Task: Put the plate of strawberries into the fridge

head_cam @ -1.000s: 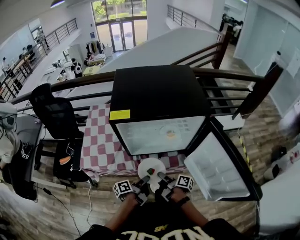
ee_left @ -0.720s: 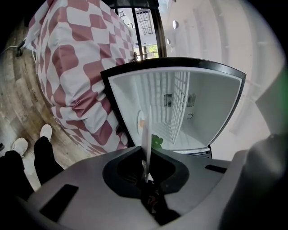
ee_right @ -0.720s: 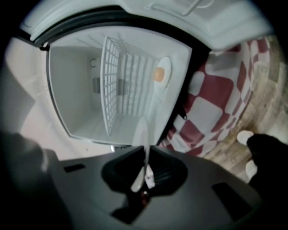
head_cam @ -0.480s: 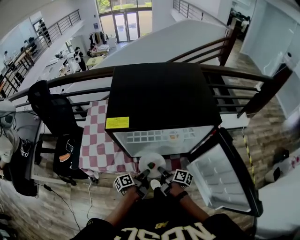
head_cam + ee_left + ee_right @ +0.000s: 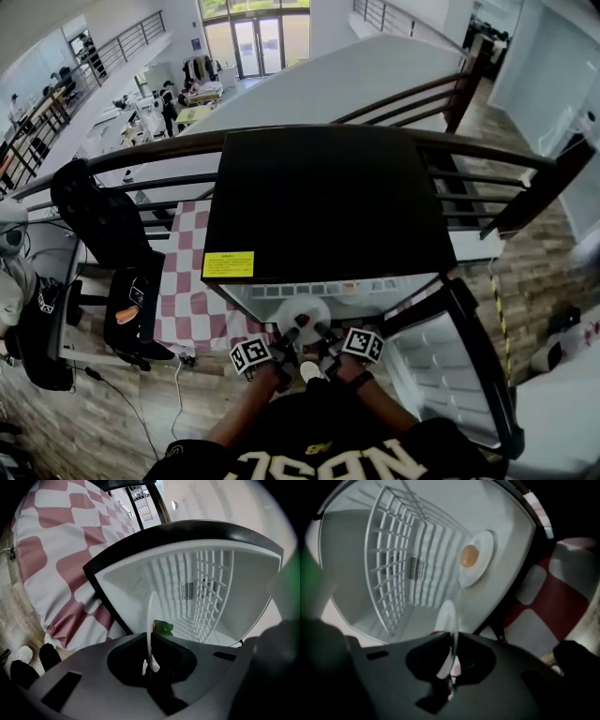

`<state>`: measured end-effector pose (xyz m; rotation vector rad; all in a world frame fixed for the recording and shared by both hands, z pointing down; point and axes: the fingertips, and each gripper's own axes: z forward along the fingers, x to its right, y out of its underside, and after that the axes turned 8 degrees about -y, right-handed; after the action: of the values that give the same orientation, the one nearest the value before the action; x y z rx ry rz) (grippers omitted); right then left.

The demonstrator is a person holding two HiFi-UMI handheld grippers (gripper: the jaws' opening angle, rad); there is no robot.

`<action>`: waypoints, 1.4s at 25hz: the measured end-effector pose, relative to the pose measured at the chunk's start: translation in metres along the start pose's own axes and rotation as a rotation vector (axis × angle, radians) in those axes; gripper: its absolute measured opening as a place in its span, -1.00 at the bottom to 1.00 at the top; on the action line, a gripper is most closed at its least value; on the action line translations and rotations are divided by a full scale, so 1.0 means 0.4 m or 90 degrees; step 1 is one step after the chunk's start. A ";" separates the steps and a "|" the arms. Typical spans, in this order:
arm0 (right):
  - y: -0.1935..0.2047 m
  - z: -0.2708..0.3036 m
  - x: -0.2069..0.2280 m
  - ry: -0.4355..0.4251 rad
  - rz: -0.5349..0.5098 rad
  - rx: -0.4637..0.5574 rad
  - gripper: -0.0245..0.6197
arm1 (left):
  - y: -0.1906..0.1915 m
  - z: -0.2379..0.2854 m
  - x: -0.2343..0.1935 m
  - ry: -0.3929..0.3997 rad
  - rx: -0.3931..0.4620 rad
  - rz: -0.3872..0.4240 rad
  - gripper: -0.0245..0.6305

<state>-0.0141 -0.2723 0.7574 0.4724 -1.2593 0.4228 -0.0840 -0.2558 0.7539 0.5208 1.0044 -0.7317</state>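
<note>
The white plate of strawberries hangs at the mouth of the open black fridge, just under its top edge. My left gripper is shut on the plate's near left rim and my right gripper on its near right rim. The left gripper view has the plate edge-on between the jaws of the left gripper, with a green strawberry leaf beside it. In the right gripper view the plate is likewise clamped by the right gripper. Beyond it lies the white fridge interior.
A wire shelf runs through the fridge. Another plate with an orange round item sits inside. The fridge door stands open at the right. A red-and-white checked cloth covers the table at the left, next to a black chair.
Both grippers have carried the plate forward, from in front of the fridge up to its opening. The fridge now fills more of the head view.
</note>
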 end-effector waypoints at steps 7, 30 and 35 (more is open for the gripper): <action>-0.029 0.034 0.031 0.041 0.006 -0.026 -0.80 | -0.041 0.061 -0.021 -0.017 0.016 -0.021 -0.82; -0.060 0.070 0.068 0.087 0.007 -0.033 -0.80 | -0.073 0.123 -0.040 -0.064 0.002 -0.022 -0.81; -0.058 0.072 0.063 0.114 -0.036 -0.060 -0.60 | -0.064 0.123 -0.039 -0.079 -0.019 -0.028 -0.74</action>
<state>-0.0179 -0.3063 0.7862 0.3798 -1.0859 0.3485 -0.0810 -0.3018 0.7884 0.4227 0.9114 -0.7773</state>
